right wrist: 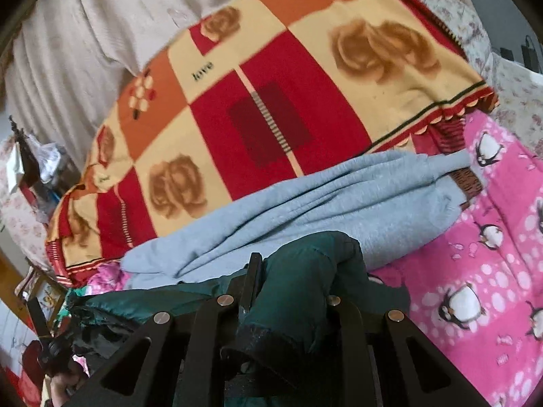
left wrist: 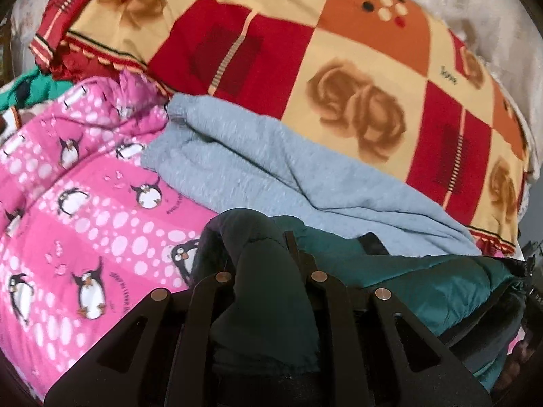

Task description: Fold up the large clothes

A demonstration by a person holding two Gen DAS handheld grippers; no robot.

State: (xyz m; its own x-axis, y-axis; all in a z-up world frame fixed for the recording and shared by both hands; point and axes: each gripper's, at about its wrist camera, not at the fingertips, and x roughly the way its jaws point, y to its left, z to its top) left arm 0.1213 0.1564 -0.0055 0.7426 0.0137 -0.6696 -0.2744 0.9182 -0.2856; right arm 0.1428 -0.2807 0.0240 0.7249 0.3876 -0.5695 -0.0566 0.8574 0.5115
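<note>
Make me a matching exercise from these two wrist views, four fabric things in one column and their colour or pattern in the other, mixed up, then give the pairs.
Things:
1. jacket
2. sweatshirt
3. quilt
4. blanket

Descriptions:
A. pink with penguins
B. dark green, held by the left gripper and the right gripper
C. red, orange and cream squares with roses
D. plain light grey

Pairs: 1-B, 2-D, 3-A, 4-C

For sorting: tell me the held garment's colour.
Dark green jacket, clearest in the right wrist view.
</note>
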